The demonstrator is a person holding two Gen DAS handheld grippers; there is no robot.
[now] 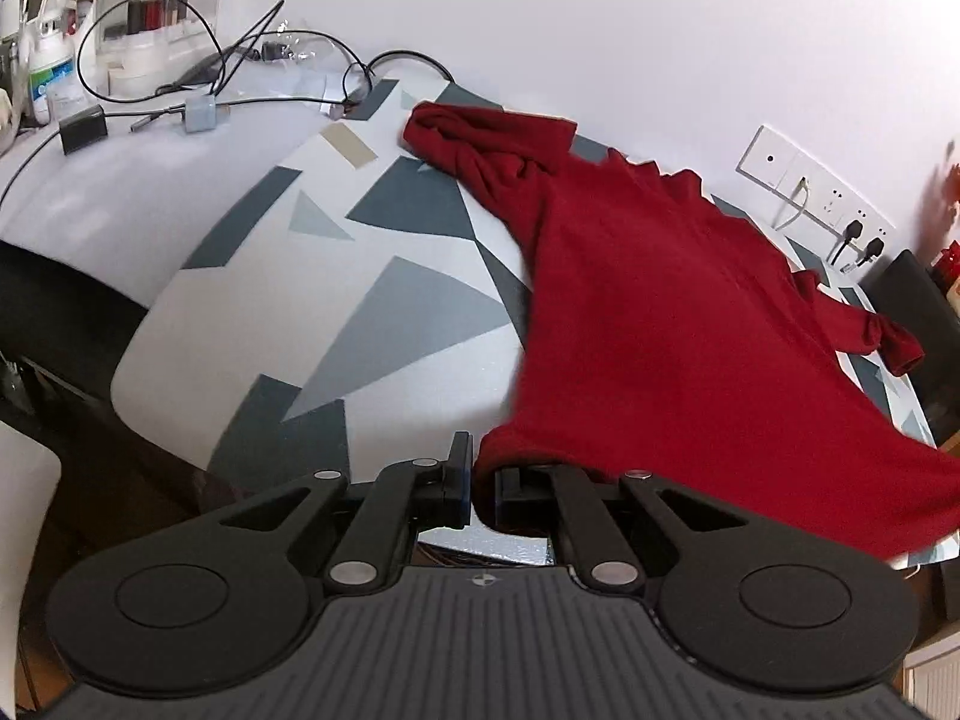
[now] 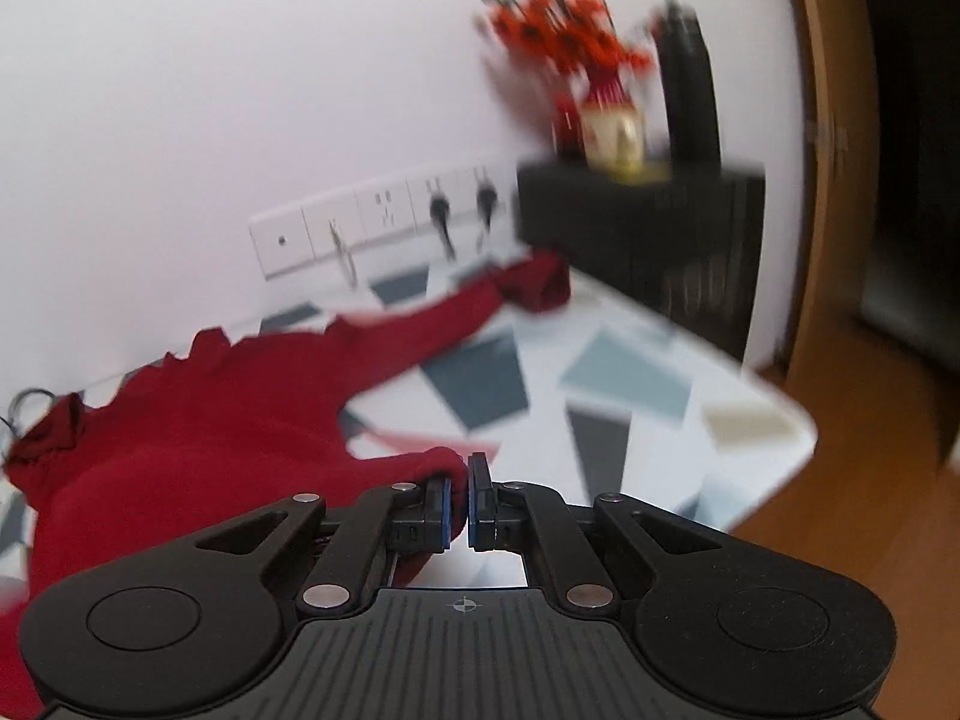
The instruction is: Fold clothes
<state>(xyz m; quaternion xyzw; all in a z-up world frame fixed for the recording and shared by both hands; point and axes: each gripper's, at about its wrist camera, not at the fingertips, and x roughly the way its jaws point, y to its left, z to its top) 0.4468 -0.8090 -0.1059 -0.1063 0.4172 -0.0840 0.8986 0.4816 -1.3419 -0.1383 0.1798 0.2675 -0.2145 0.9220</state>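
Observation:
A dark red long-sleeved top [image 1: 654, 300] lies spread on the table with the grey-and-white triangle cloth [image 1: 372, 276], its collar toward the wall and its sleeves out to both sides. My left gripper [image 1: 480, 468] is shut on the top's near hem corner and holds it lifted off the table. In the right wrist view the same red top [image 2: 198, 438] stretches left. My right gripper [image 2: 459, 474] is shut on the other hem corner, raised above the patterned table [image 2: 606, 396]. The right view is blurred.
Cables, a small black box [image 1: 83, 131] and bottles crowd the table's far left. A wall socket strip [image 2: 384, 216] runs behind the table. A black cabinet [image 2: 642, 222] with a red flower vase [image 2: 606, 114] stands at the table's right end. Wooden floor lies beyond.

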